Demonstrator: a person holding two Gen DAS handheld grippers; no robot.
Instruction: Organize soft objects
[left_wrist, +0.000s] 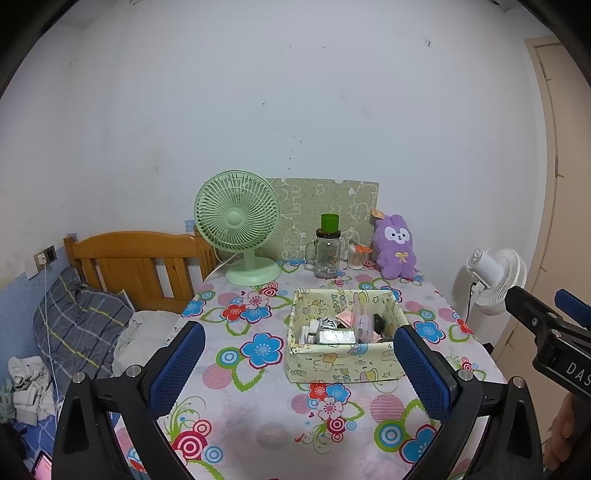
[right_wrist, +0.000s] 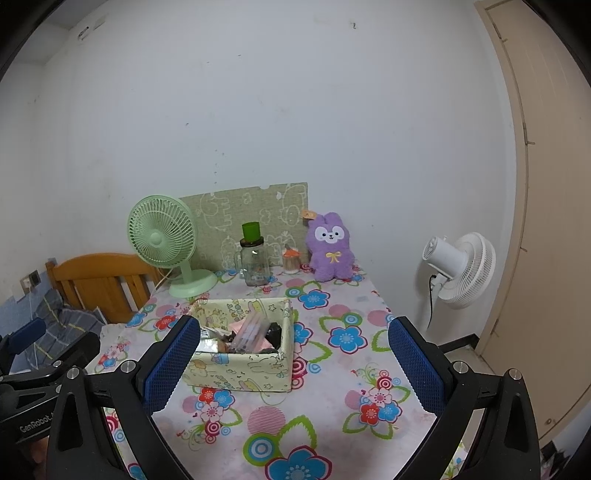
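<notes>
At the far left a pillow (left_wrist: 79, 325) lies on the bed below a wooden headboard (left_wrist: 136, 266), with crumpled cloth (left_wrist: 29, 387) nearer the camera. The left gripper (left_wrist: 299, 363) hovers over the near edge of the table (left_wrist: 258, 424), its two blue-padded fingers (left_wrist: 177, 367) spread wide apart and holding nothing. The table wears a flowered cover, and at its back left stands a green fan (left_wrist: 238, 225) in front of a patterned board (left_wrist: 325, 206) propped against the wall. Right of the fan sits a glass jar (left_wrist: 327, 251) with a green cup on its lid, then a small tub of swabs (left_wrist: 357, 254), then the purple plush (left_wrist: 395, 247), sitting upright at the back right corner of the table against the wall, well apart from both grippers. In the middle of the table a fabric box (left_wrist: 343, 369) printed with cartoons holds assorted small items that cannot be told apart clearly. Beyond the table's right edge a white fan (left_wrist: 495, 277) stands on the floor beside a door (right_wrist: 546, 221). The right gripper (right_wrist: 293, 363) hovers over the near right part of the table, its fingers (right_wrist: 415, 363) also wide apart and empty; the left finger overlaps the box's near left corner in the right wrist view. In the left wrist view the right gripper's black body shows at the right edge
</notes>
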